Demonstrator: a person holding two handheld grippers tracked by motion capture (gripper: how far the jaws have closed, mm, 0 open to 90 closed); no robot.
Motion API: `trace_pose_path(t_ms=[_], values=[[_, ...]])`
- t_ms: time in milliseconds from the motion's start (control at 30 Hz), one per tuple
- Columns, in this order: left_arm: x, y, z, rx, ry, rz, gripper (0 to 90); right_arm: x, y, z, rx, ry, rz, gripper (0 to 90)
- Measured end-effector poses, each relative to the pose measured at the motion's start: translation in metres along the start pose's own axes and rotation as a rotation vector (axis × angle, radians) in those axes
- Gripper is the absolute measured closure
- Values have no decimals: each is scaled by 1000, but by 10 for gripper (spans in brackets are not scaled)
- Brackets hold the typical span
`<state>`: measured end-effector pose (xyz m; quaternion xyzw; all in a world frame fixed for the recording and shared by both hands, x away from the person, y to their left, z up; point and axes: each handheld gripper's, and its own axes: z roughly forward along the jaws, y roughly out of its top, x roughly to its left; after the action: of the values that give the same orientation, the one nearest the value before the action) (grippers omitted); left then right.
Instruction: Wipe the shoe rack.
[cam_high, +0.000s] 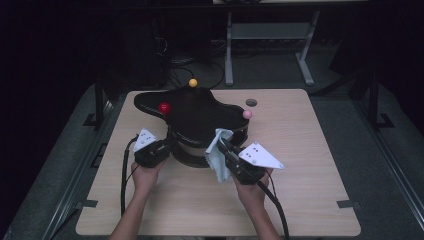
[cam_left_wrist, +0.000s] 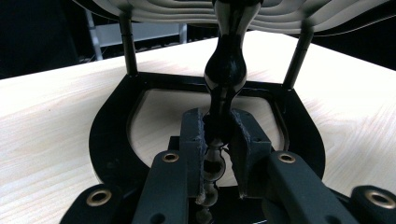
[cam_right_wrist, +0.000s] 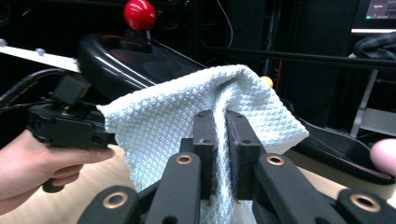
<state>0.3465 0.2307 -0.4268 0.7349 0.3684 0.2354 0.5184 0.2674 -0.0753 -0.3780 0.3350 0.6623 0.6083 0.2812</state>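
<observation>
Right tool (cam_right_wrist: 220, 140) grips cloth (cam_right_wrist: 177, 121) — left tool (cam_left_wrist: 218, 140), seemingly, post (cam_left_wrist: 226, 74).

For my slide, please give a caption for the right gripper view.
Right gripper clamps a pale blue cloth beside the black stand.

cloth (cam_right_wrist: 196, 121): lower end cut off by frame edge | black stand (cam_left_wrist: 112, 140): top cropped, near rim behind gripper

Grey metal frame legs (cam_high: 305, 62) and, perhaps, cables (cam_high: 175, 62) behind table.
</observation>
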Motion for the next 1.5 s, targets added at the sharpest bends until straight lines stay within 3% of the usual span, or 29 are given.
trace_pose_path(t_ms=[300, 600, 700, 900, 1167, 1500], values=[[1, 0, 0, -2, -7, -6, 759, 19, 10, -6, -23, 36, -45, 832], [-2, 0, 1, -2, -2, 11, 759, 46, 30, 0, -44, 121, -113, 832], [-2, 0, 1, -3, -2, 16, 759, 40, 28, -2, -45, 132, -94, 832], [-1, 0, 1, -3, -8, 15, 759, 18, 17, -10, -25, 61, -63, 831], [-1, 0, -1, 2, -16, 22, 758, -2, 7, -6, 6, 33, -10, 831], [-2, 0, -4, 11, -24, 31, 757, -11, 4, -1, 24, 19, -4, 831]])
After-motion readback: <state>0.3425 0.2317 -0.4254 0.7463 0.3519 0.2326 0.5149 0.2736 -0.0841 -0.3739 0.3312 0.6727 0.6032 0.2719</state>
